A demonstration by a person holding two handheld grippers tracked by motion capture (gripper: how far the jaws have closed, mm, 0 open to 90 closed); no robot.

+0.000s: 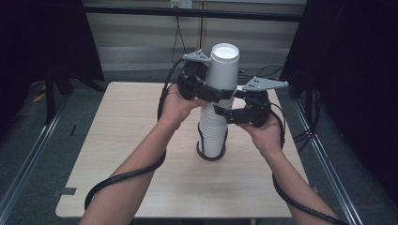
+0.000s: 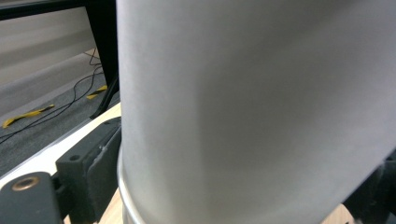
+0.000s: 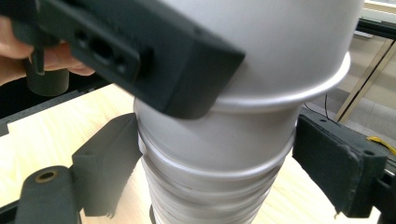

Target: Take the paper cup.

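Note:
A tall stack of upturned white paper cups (image 1: 213, 136) stands near the middle of the wooden table (image 1: 131, 140). The top cup (image 1: 224, 65) sits raised and loose above the rest, its rim showing in the right gripper view (image 3: 299, 88). My left gripper (image 1: 220, 89) comes in from the left and is shut on that top cup (image 2: 243, 93), its pads pressed against the cup's sides. Just below, my right gripper (image 1: 226, 105) comes in from the right, its two pads against the stack (image 3: 215, 154) under the top cup's rim.
A dark ring (image 1: 211, 157) circles the foot of the stack. Black cables (image 1: 122, 176) trail from both grippers over the table's near part. Metal rails (image 1: 28, 154) run along the floor on both sides, and dark curtains flank the table.

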